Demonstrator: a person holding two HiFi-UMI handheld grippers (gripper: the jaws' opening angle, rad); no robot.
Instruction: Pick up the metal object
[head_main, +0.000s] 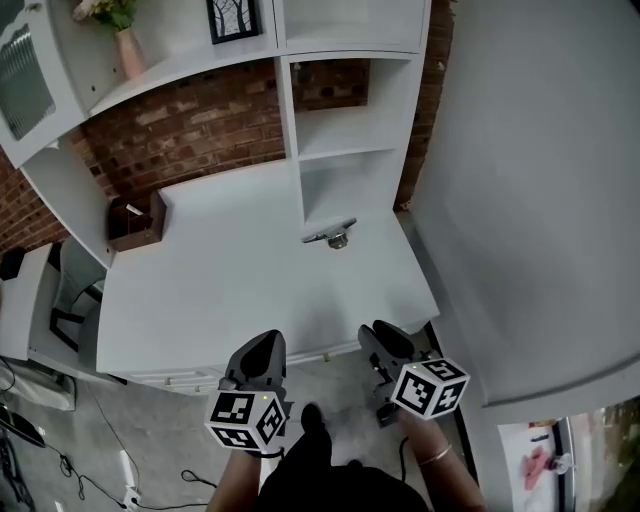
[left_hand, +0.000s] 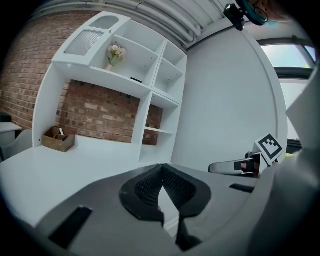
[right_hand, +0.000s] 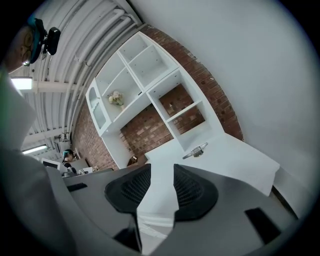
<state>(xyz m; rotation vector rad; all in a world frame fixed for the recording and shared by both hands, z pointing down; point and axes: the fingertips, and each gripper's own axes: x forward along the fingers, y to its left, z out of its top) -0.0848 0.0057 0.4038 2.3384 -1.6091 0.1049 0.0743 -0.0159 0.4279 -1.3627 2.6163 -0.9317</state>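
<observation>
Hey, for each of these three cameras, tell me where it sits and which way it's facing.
Head view: on the person's head, looking steeply down at the white desk; shows the left gripper and right gripper.
Left gripper view: on the left gripper, looking along its closed fingers toward the shelves; the right gripper shows at right.
Right gripper view: on the right gripper, looking between its parted fingers toward the metal object.
Shared: head and right gripper views both show the metal object.
</observation>
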